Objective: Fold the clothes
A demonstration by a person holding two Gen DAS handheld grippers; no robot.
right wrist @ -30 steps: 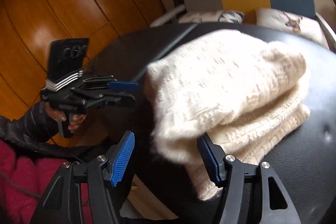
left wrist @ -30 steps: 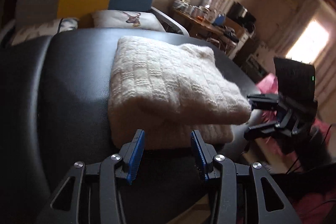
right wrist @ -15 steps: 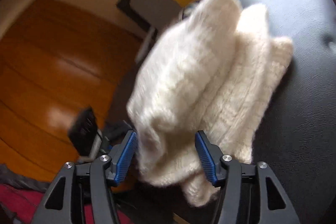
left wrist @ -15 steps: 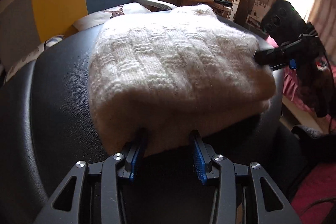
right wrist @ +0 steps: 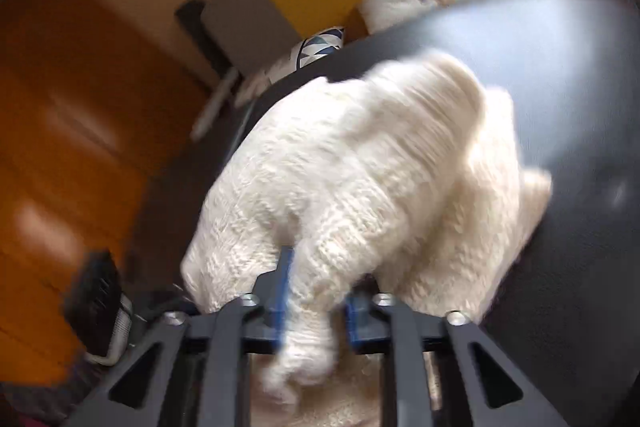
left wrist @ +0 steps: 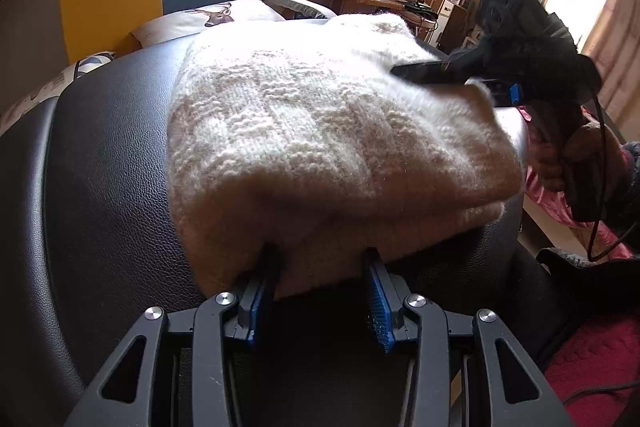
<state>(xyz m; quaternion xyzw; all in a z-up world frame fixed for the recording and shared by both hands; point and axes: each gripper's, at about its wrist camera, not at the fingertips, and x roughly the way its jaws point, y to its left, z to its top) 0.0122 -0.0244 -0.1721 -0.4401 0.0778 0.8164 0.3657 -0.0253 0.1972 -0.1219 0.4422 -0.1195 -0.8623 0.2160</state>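
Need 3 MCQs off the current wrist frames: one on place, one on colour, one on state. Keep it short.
1. Where does the knit sweater lie?
A. on the black leather surface
B. on the wooden floor
C. on the far desk

2. What colour are the left gripper finger pads?
A. red
B. blue
C. white

3. How does the right gripper stand?
A. wide open, clear of the cloth
B. narrowed on a fold of the sweater
C. out of view

Key:
1 A: black leather shows all around the sweater.
2 B: blue ribbed pads line both fingers.
3 B: the right wrist view shows knit bunched between its close-set pads.
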